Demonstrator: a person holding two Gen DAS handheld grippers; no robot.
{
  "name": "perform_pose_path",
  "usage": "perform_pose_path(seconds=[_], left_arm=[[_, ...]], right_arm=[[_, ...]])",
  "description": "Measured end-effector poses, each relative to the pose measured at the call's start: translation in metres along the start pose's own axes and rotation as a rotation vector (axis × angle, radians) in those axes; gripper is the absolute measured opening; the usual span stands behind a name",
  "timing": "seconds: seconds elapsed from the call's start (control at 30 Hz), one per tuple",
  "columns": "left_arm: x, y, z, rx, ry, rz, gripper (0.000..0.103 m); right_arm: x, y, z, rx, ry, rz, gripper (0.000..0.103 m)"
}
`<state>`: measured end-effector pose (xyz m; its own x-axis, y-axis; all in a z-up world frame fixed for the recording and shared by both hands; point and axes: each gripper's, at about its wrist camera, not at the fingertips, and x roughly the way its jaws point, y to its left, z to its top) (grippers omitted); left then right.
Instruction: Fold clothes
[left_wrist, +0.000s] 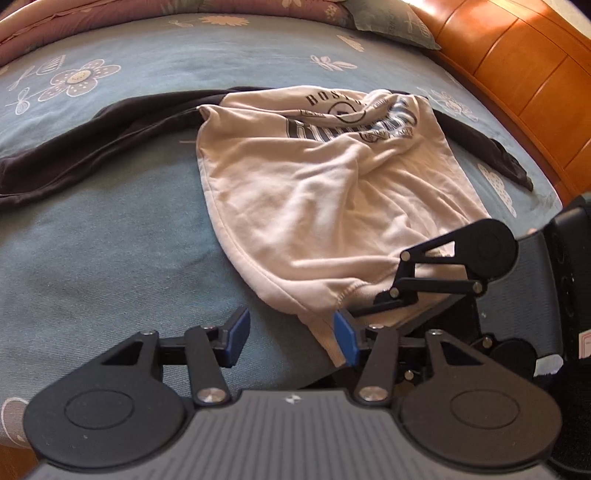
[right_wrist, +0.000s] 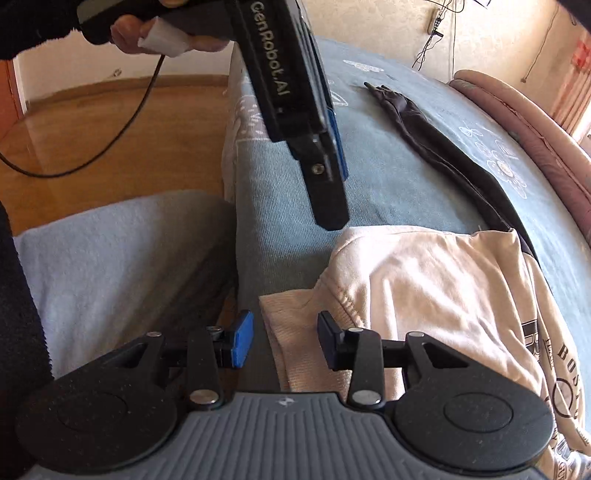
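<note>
A cream sweatshirt (left_wrist: 314, 192) with a dark printed logo and dark brown sleeves (left_wrist: 92, 147) lies rumpled on the bed. Its ribbed hem is nearest me. My left gripper (left_wrist: 291, 339) is open above the bedsheet, and the hem's corner brushes its right blue pad (left_wrist: 345, 339). In the right wrist view, the left gripper (right_wrist: 332, 218) hangs edge-on over the bed. My right gripper (right_wrist: 284, 339) straddles the ribbed hem of the sweatshirt (right_wrist: 424, 288) with its jaws apart and a sliver of sheet showing beside the left pad. The right gripper (left_wrist: 384, 299) sits at the hem.
The bed has a blue flowered sheet (left_wrist: 110, 240), a wooden headboard (left_wrist: 517, 74), a pillow (left_wrist: 391, 22) and a pink quilt (right_wrist: 535, 122) along the far side. Beside the bed edge are a wooden floor (right_wrist: 110, 129), a black cable (right_wrist: 122, 129) and a person's leg (right_wrist: 129, 258).
</note>
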<state>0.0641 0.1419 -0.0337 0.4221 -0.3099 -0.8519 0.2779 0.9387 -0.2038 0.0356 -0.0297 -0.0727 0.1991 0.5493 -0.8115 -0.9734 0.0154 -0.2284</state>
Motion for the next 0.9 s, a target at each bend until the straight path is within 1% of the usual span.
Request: perform_pose_path(seconds=[0.03, 0.07, 0.13, 0.17, 0.2, 0.3, 0.43, 0.47, 0.5, 0.57, 0.6, 0.7, 0.77, 0.83, 0.9], left_arm=[[0.0, 0.0, -0.002, 0.002, -0.001, 0.002, 0.051], [-0.001, 0.001, -0.003, 0.001, -0.004, 0.003, 0.052], [-0.004, 0.006, -0.005, -0.012, -0.018, -0.004, 0.053], [-0.006, 0.008, -0.006, -0.019, -0.026, -0.009, 0.054], [-0.007, 0.01, -0.008, -0.025, -0.032, -0.011, 0.055], [-0.012, 0.015, -0.011, -0.033, -0.046, -0.01, 0.057], [-0.015, 0.02, -0.013, -0.046, -0.055, -0.013, 0.057], [-0.014, 0.021, -0.014, -0.05, -0.052, -0.01, 0.057], [-0.013, 0.021, -0.014, -0.053, -0.051, -0.007, 0.057], [-0.012, 0.018, -0.014, -0.05, -0.05, -0.012, 0.057], [-0.011, 0.015, -0.014, -0.042, -0.051, -0.018, 0.058], [-0.005, 0.004, -0.012, -0.006, -0.058, -0.036, 0.059], [0.002, -0.005, -0.006, 0.022, -0.064, -0.047, 0.06], [0.012, -0.016, 0.001, 0.049, -0.067, -0.066, 0.06], [0.026, -0.027, 0.008, 0.079, -0.065, -0.08, 0.06]], right_arm=[[0.002, 0.002, 0.0, -0.012, 0.012, -0.018, 0.042], [0.005, 0.004, 0.0, -0.019, 0.027, -0.032, 0.031], [0.005, 0.003, 0.001, -0.004, 0.034, -0.037, 0.024], [0.005, 0.002, 0.002, 0.011, 0.035, -0.039, 0.015], [0.003, -0.001, 0.003, 0.029, 0.037, -0.039, 0.011], [-0.007, -0.01, 0.009, 0.119, 0.001, 0.015, 0.009], [-0.018, -0.023, 0.017, 0.259, -0.069, 0.148, 0.009], [-0.018, -0.025, 0.018, 0.279, -0.072, 0.164, 0.01], [-0.017, -0.026, 0.018, 0.288, -0.068, 0.156, 0.015], [-0.02, -0.03, 0.014, 0.324, -0.07, 0.161, 0.016], [-0.025, -0.034, 0.01, 0.348, -0.075, 0.156, 0.018], [-0.051, -0.048, -0.01, 0.426, -0.095, 0.083, 0.026], [-0.07, -0.061, -0.033, 0.499, -0.092, 0.002, 0.033], [-0.085, -0.076, -0.064, 0.587, -0.05, -0.114, 0.035], [-0.095, -0.086, -0.099, 0.691, 0.005, -0.211, 0.035]])
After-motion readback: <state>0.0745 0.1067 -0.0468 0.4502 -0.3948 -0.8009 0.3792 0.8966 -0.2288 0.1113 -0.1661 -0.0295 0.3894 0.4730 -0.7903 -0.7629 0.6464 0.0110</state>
